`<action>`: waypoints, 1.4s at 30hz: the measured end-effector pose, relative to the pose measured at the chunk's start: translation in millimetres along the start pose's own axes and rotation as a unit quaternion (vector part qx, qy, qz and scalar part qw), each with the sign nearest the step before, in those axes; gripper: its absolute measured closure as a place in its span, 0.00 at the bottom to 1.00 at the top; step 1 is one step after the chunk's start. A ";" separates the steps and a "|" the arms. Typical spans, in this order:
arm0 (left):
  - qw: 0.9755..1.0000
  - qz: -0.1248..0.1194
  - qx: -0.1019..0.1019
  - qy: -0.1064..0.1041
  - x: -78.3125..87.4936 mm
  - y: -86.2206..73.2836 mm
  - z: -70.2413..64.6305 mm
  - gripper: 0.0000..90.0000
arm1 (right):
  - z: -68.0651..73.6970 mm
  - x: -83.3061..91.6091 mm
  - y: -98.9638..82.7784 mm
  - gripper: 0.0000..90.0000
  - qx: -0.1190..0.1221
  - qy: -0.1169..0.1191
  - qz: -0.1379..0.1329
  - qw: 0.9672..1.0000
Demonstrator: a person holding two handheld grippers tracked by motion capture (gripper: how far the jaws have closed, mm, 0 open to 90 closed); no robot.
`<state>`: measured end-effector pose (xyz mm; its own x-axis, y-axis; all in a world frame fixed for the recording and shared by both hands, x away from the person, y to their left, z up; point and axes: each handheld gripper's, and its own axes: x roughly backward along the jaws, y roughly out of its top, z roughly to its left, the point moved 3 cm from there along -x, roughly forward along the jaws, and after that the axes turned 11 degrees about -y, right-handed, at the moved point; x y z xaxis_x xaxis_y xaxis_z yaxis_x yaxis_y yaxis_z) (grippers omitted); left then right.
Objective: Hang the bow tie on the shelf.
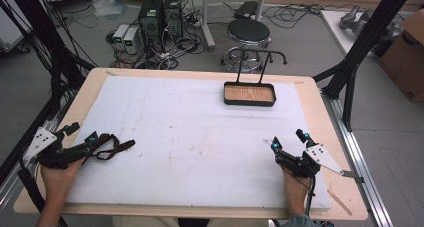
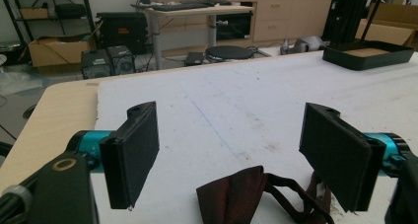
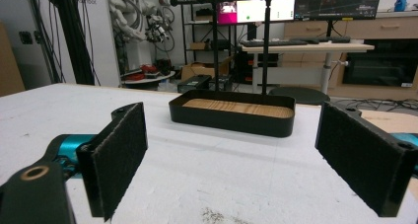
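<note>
At lower left of the high view, a dark-red bow tie (image 1: 111, 148) is lying on the white tabletop (image 1: 190, 137), just before the wide-open left tongs (image 1: 84, 139). Likely soft, light, floppy; best pinched at its knot. Right tongs (image 1: 286, 143) are gaping empty, lower right.

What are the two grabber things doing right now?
Left gripper: open, the dark red strap lying loose between its jaws.
Right gripper: open, holding nothing.
</note>
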<state>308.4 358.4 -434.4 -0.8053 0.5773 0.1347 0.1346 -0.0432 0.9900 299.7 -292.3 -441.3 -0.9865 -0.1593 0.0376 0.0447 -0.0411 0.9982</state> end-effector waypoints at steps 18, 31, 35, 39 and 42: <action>0.995 0.096 0.019 -0.024 -1.6 -12.2 6.8 0.41 | -0.3 -1.1 -0.2 0.13 -0.001 0.002 0.001 1.000; 0.982 0.179 0.026 -0.052 -10.4 -22.9 7.5 0.60 | 0.6 -1.7 -0.2 0.13 0.001 0.003 0.005 1.000; 0.977 0.205 0.023 -0.047 -13.8 -27.1 7.5 0.63 | -0.1 -1.7 -0.3 0.13 0.003 0.004 0.004 1.000; 0.976 0.212 -0.005 -0.037 -13.1 -24.5 3.5 0.77 | 0.8 -1.8 -0.5 0.13 0.001 0.003 0.007 1.000; 0.979 0.200 -0.006 -0.039 -12.2 -20.7 1.9 0.82 | 0.6 -1.8 -0.5 0.13 0.001 0.002 0.007 1.000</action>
<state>316.6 353.8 -456.6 -0.6439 0.5722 0.5079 0.4223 -0.2878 0.8596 301.4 -291.5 -441.9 -0.9851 -0.1647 0.0505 0.0573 -0.0367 0.9977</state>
